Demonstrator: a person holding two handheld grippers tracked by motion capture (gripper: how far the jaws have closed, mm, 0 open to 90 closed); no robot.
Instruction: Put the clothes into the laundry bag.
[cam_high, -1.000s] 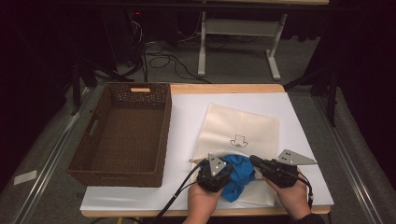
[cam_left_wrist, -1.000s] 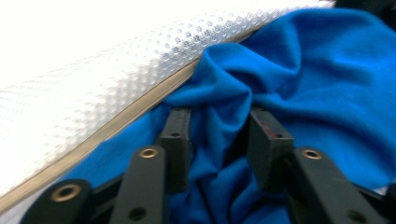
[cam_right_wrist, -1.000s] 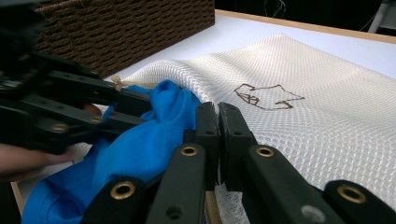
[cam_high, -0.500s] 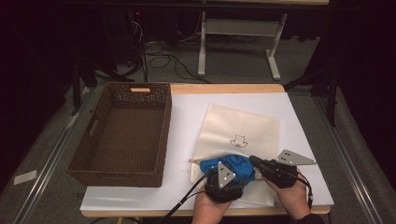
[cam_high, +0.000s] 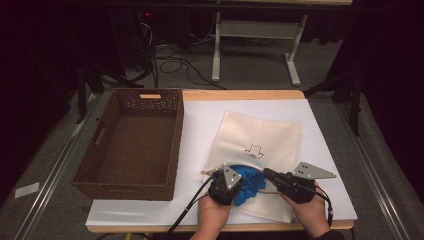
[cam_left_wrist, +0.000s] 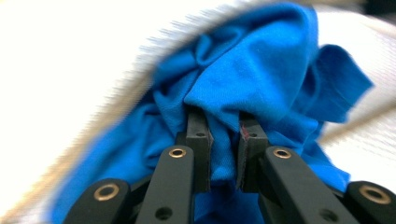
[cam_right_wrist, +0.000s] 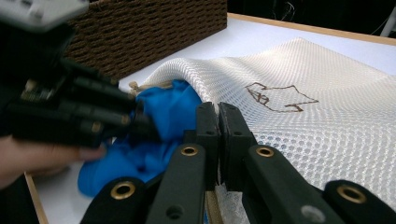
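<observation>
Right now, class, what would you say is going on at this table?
A person is working a blue cloth into a white mesh bag with two hand-held grippers. The left gripper has just been closing and pinches a fold of the cloth at the bag's mouth. The right gripper is shut on the bag's edge, holding the opening up. Much of the cloth is outside the bag. A wicker basket stands to the left.

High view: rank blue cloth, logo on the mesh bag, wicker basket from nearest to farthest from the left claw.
1. Blue cloth: pinched in the left claw, at the mesh bag's near left corner.
2. Logo: on the mesh bag, beyond the claw and slightly right.
3. Wicker basket: at the table's left side; its near right corner lies about as close as the logo, its middle clearly farther.
</observation>
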